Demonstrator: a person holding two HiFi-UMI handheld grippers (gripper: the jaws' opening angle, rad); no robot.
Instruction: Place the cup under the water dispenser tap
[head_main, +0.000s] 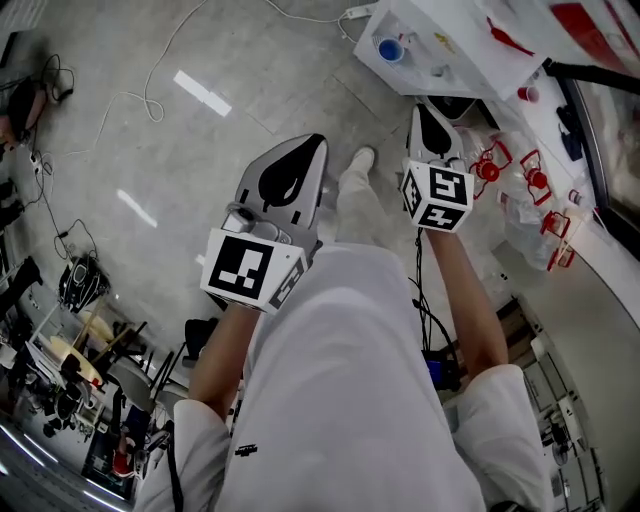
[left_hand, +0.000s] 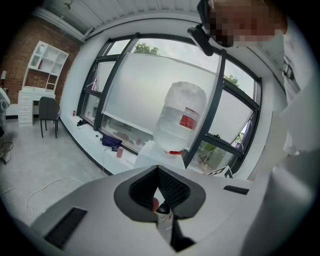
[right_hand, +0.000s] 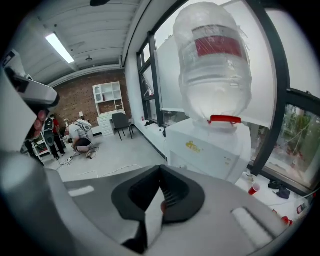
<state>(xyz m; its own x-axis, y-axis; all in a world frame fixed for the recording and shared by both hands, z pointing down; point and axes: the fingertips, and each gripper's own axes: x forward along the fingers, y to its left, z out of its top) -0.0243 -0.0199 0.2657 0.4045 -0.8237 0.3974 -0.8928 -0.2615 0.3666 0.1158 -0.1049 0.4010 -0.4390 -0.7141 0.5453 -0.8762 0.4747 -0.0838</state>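
The white water dispenser (right_hand: 212, 147) carries a big clear bottle (right_hand: 215, 65) with a red label. It also shows further off in the left gripper view (left_hand: 175, 125) and from above in the head view (head_main: 430, 45). A red cup (right_hand: 254, 189) stands on the white sill to the right of the dispenser; in the head view a red cup (head_main: 527, 93) sits by the dispenser. My left gripper (head_main: 308, 148) and right gripper (head_main: 424, 115) are raised side by side in front of me, short of the dispenser. Both are shut with nothing between the jaws.
More red cups (head_main: 537, 180) and a plastic bag (head_main: 525, 225) lie along the sill below dark window frames (left_hand: 217, 100). White cables (head_main: 150, 95) trail over the grey floor. A cluttered workbench (head_main: 70, 370) is at the lower left. People crouch far back (right_hand: 80, 132).
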